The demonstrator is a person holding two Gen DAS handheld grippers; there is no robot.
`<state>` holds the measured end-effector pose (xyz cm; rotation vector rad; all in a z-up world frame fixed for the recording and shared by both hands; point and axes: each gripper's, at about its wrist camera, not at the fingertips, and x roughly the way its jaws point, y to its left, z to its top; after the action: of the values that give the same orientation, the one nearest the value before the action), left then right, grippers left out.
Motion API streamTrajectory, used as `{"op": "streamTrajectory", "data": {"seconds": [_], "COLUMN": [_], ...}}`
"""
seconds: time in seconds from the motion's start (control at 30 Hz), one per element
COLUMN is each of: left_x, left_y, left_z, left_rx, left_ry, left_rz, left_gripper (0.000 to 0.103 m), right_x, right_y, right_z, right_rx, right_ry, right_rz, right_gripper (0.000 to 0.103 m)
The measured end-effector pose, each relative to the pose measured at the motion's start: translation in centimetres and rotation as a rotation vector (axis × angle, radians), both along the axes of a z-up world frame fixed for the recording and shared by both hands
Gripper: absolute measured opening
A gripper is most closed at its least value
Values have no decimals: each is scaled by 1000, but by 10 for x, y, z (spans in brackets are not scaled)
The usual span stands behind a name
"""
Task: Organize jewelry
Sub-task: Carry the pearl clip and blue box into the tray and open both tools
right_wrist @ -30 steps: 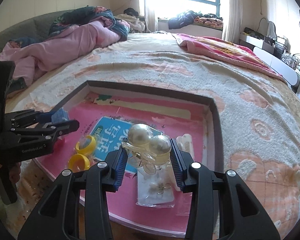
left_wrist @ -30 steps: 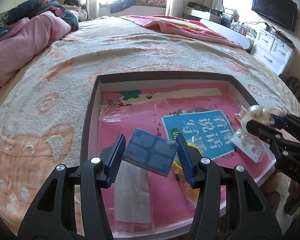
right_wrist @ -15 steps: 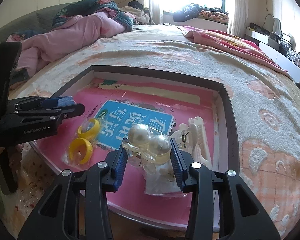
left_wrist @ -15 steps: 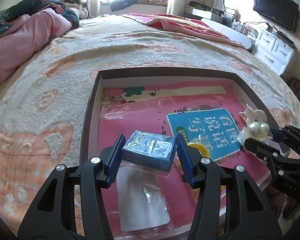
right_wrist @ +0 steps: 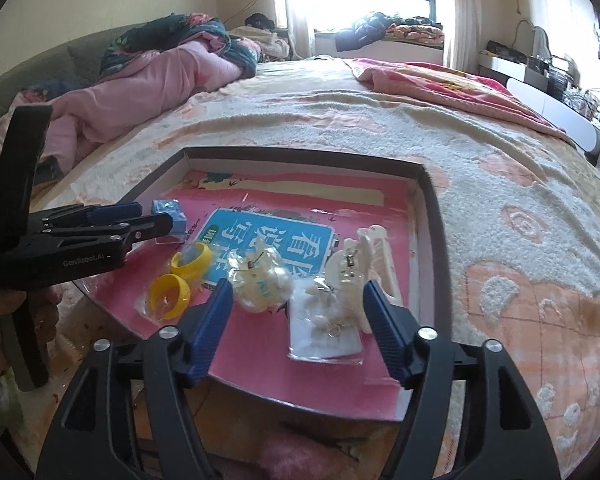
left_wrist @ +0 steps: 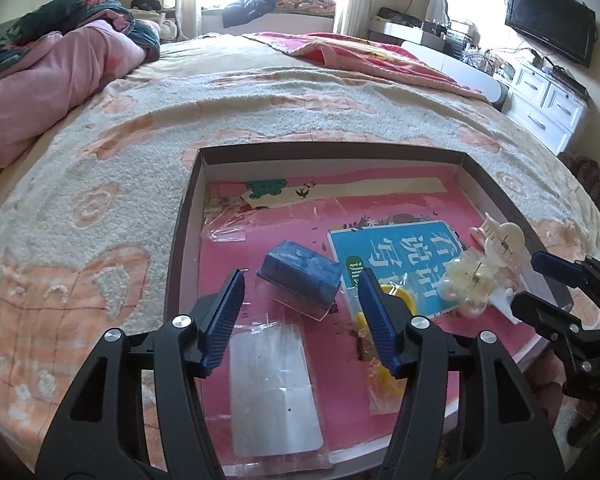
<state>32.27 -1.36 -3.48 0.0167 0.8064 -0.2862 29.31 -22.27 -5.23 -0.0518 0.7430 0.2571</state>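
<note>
A shallow dark-rimmed tray [left_wrist: 182, 216] with a pink floor lies on the bed. My left gripper [left_wrist: 300, 300] is open just behind a small blue box [left_wrist: 300, 276] in a clear bag, which rests on the tray floor; the box also shows in the right wrist view [right_wrist: 168, 214]. My right gripper [right_wrist: 298, 312] is open above a pearl hair clip [right_wrist: 260, 280], which lies on the tray; the clip also shows in the left wrist view [left_wrist: 466, 284]. Yellow rings [right_wrist: 180, 276] lie between the grippers.
A cream claw clip [right_wrist: 370, 256] and a bagged earring card [right_wrist: 324, 328] lie at the tray's right. A clear bag [left_wrist: 276, 384] lies near the front edge. A blue book cover [left_wrist: 396, 252] shows in the tray floor. Blankets [left_wrist: 52, 76] are piled at the far left.
Both grippers have opened. The blue box dropped from my left gripper onto the tray floor. The pearl clip dropped from my right gripper onto the tray.
</note>
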Motion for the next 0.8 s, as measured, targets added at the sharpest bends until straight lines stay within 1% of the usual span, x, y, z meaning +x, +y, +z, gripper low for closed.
{"op": "streamTrajectory", "data": {"seconds": [0.07, 0.2, 0.27, 0.33, 0.43, 0.53, 0.8], "left_x": [-1, -5, -8, -10, -17, -24, -45], "left_y": [0, 4, 6, 7, 9, 10, 17], "left_z": [3, 11, 16, 20, 27, 34, 52], "left_rx": [-4, -21, -30, -38, -55, -59, -78], "left_ry": [-5, -25, -37, -47, -61, -80, -128], "left_rz": [3, 17, 25, 32, 42, 53, 70], "left_gripper": [55, 65, 69, 77, 87, 91, 92], "right_x": [-4, -8, -9, -11, -14, -18, -29], "right_y": [-4, -12, -18, -22, -26, -29, -29], "right_z": [2, 7, 11, 14, 18, 21, 30], "right_rx": [3, 20, 33, 43, 50, 47, 46], "right_ry": [-8, -22, -32, -41, -53, -62, -92], "right_rz": [-13, -37, -52, -62, -75, -82, -85], "right_gripper": [71, 81, 83, 86, 88, 89, 90]}}
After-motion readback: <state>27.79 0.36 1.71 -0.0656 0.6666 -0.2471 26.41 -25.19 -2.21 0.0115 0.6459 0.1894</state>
